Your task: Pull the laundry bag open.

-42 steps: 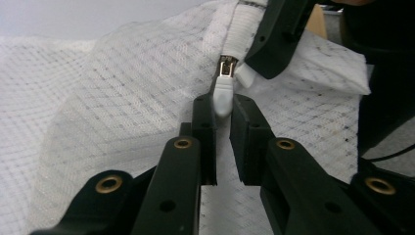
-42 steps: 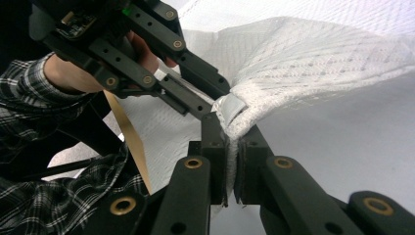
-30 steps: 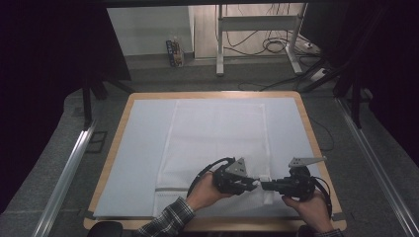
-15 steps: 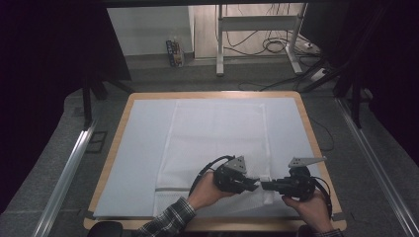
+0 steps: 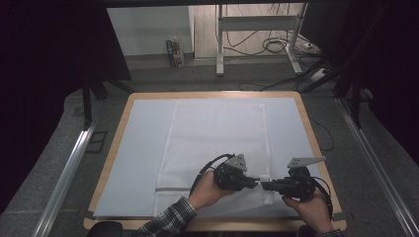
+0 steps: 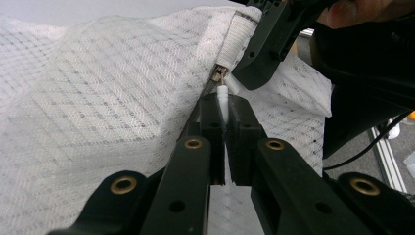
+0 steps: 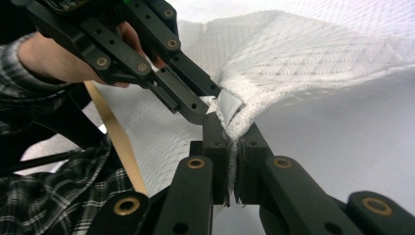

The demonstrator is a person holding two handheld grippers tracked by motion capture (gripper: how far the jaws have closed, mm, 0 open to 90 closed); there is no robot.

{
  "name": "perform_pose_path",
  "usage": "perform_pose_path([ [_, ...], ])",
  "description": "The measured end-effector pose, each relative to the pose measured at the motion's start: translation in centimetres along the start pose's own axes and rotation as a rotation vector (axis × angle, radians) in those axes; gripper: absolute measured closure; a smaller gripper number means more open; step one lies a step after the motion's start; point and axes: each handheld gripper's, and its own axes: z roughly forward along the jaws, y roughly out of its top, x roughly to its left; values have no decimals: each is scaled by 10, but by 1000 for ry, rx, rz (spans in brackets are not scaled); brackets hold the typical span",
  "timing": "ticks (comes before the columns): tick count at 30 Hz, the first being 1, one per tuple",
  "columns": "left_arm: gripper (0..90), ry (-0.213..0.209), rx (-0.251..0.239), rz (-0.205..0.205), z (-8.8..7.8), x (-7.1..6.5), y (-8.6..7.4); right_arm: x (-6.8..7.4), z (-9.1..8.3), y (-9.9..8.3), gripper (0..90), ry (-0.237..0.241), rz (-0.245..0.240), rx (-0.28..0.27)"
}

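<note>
A white waffle-weave towel (image 5: 217, 133) lies spread on the pale mat, its near right corner lifted. My left gripper (image 5: 256, 182) and right gripper (image 5: 264, 185) meet tip to tip at that corner. In the left gripper view, the left gripper (image 6: 225, 100) has just been closing and now pinches the towel's (image 6: 98, 98) hemmed edge. The right gripper (image 6: 264, 44) holds the same hem just beyond it. In the right gripper view, the right gripper (image 7: 227, 128) is shut on the folded towel (image 7: 293, 58) hem, and the left gripper (image 7: 195, 105) touches it from the left.
The pale mat (image 5: 143, 148) covers a wooden-rimmed table (image 5: 316, 143). Metal rails run along the floor at the left (image 5: 64, 173) and right (image 5: 375, 168). A desk frame with cables (image 5: 257, 29) stands behind the table. A plaid sleeve (image 5: 168, 222) enters at the bottom.
Both hands stay where they were at the towel's near right corner. The left gripper's jaws have drawn together on the hem.
</note>
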Motion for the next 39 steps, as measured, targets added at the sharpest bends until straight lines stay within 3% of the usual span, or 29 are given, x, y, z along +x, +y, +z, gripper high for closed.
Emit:
perform_pose_path([
  [4,873,-16,-3,-25,-1,3,-2,0,0,0,849,-33,4,19],
  [16,875,-13,21,-12,-2,3,-4,-1,1,-1,852,-53,10,37],
  [19,876,16,43,-16,-3,6,-8,-2,0,-1,853,-66,16,35],
  [23,876,4,22,-52,-8,12,-16,-8,-7,-3,854,-57,50,12],
  [28,875,14,43,-28,-8,10,-15,-8,-7,-3,853,-61,43,17],
  [39,874,8,52,-42,-16,12,-24,-9,-8,-5,852,-56,49,19],
])
